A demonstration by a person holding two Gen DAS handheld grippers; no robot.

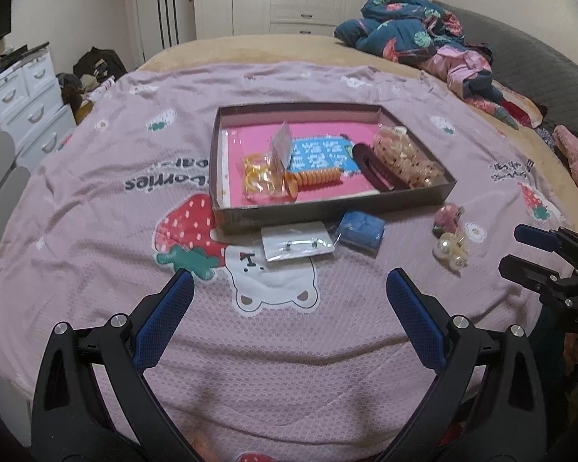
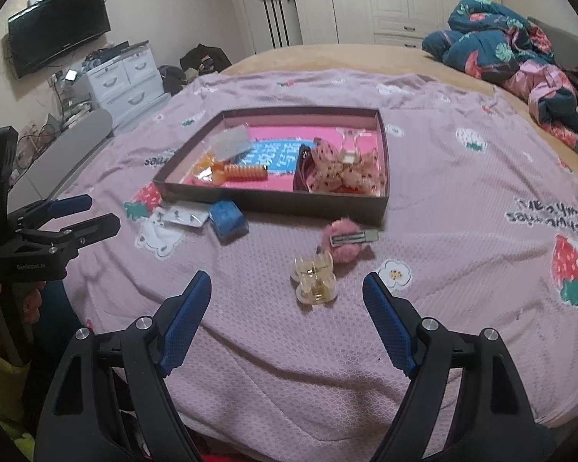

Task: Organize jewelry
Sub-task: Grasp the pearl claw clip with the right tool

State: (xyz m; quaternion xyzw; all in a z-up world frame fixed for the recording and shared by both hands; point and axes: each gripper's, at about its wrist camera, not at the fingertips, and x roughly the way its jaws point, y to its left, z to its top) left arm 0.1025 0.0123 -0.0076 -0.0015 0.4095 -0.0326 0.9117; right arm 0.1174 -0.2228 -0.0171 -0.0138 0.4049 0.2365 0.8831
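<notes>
Right claw (image 2: 287,300): jaws spread wide, nothing between the pads, poised above the pink blanket (image 2: 462,200) on the bed. Just ahead of it, at 12 o'clock from the tips, lies the clear hair claw clip (image 2: 315,279). Past that, at 1 o'clock, the pink pompom clip (image 2: 345,240), metal bar up.

Left claw (image 1: 289,296): also released and empty. At 12 o'clock from it sits the earring card (image 1: 296,242) in its clear sleeve; the blue box (image 1: 360,231) is just beside the card, at 1 o'clock. Both lie against the near wall of the tray (image 1: 327,213).

Judgement on the step: each claw looks to be lining up on its nearest loose piece. For the right, best to straddle the hair clip across its narrow body and close gently; it is smooth plastic and could squirt out on soft bedding. For the left, the flat card offers little edge, so pinching the sleeve's rim or taking the boxier blue item first seems safer.

Count outside the tray: one hair claw clip, one pompom clip, one earring card, one blue box. Four loose.

Count inside the tray: one orange spiral hair tie (image 1: 320,177), one bag of orange bands (image 1: 260,183), one dark barrette (image 1: 373,171), one spotted bow (image 2: 345,171). Smaller bits there I cannot tell apart.
</notes>
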